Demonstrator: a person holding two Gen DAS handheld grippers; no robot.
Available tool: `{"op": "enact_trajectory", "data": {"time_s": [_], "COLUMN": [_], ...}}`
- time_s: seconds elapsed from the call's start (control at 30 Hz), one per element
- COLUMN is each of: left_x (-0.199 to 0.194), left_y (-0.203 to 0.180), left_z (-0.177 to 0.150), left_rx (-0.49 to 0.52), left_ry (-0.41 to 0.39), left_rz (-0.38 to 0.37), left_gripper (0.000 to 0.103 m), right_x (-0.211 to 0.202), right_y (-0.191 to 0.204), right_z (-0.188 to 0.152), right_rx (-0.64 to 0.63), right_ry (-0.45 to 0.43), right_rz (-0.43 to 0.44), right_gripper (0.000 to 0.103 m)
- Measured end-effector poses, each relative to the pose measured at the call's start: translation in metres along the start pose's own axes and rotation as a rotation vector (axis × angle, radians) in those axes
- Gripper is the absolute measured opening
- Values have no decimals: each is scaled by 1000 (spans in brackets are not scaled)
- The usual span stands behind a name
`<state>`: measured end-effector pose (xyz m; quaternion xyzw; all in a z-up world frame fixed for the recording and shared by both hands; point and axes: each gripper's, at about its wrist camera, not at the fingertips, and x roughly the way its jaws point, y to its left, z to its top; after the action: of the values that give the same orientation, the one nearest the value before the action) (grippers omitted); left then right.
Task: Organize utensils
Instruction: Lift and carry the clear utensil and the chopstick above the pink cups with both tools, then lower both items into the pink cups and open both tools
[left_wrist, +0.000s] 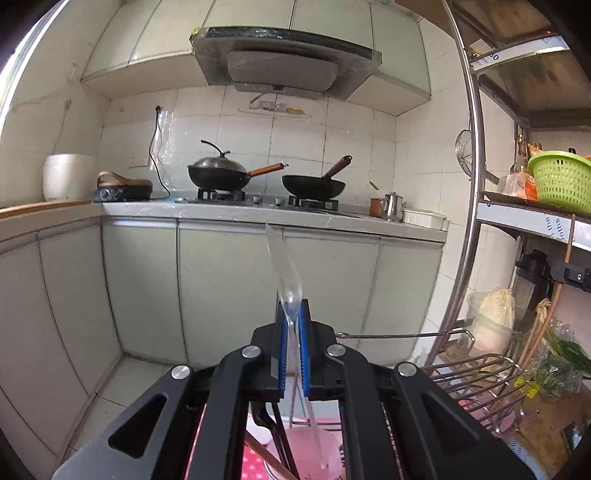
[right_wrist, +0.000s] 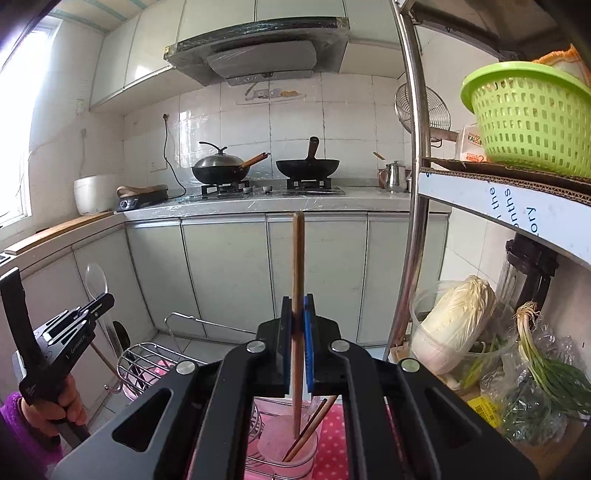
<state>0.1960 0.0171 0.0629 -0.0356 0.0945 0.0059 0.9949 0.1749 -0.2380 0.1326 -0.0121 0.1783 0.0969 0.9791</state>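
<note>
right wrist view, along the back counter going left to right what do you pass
white rice cooker → flat electric pan → lidded wok → open wok → steel pot → green basket on the rack. In front, the right gripper grips a wooden chopstick.

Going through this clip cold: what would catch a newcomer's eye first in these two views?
Each tool grips a utensil upright at centre frame: the left tool is shut on a clear plastic spoon, the right tool on a wooden chopstick above a pink cup holding more chopsticks. Behind them, two black woks sit on the stove, and a bright green basket stands on the shelf at right.
</note>
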Motion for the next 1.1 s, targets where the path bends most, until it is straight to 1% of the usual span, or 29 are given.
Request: {"op": "enact_trajectory", "data": {"time_s": [0.13, 0.3, 0.63, 0.8, 0.93, 1.1], "left_x": [-10, -19, -4, 3, 9, 3], "left_y": [-6, -6, 18, 24, 24, 26], "left_z": [-11, -22, -51, -62, -67, -72], "left_rx": [71, 81, -30, -25, -8, -36], "left_ry": [-78, -106, 28, 71, 94, 115], "left_rz": [21, -5, -114, -176, -203, -221], "left_gripper": [5, 5, 5, 5, 5, 5], "right_x": [10, 15, 19, 25, 30, 32], "right_y": [1, -4, -6, -7, -10, -13], "right_z": [-12, -25, -39, -46, -53, -59], "right_rx": [10, 44, 57, 70, 102, 117], "right_ry": [38, 67, 119, 147, 179, 192], "right_rz": [10, 19, 46, 56, 68, 65], "right_gripper": [6, 6, 6, 6, 6, 6]}}
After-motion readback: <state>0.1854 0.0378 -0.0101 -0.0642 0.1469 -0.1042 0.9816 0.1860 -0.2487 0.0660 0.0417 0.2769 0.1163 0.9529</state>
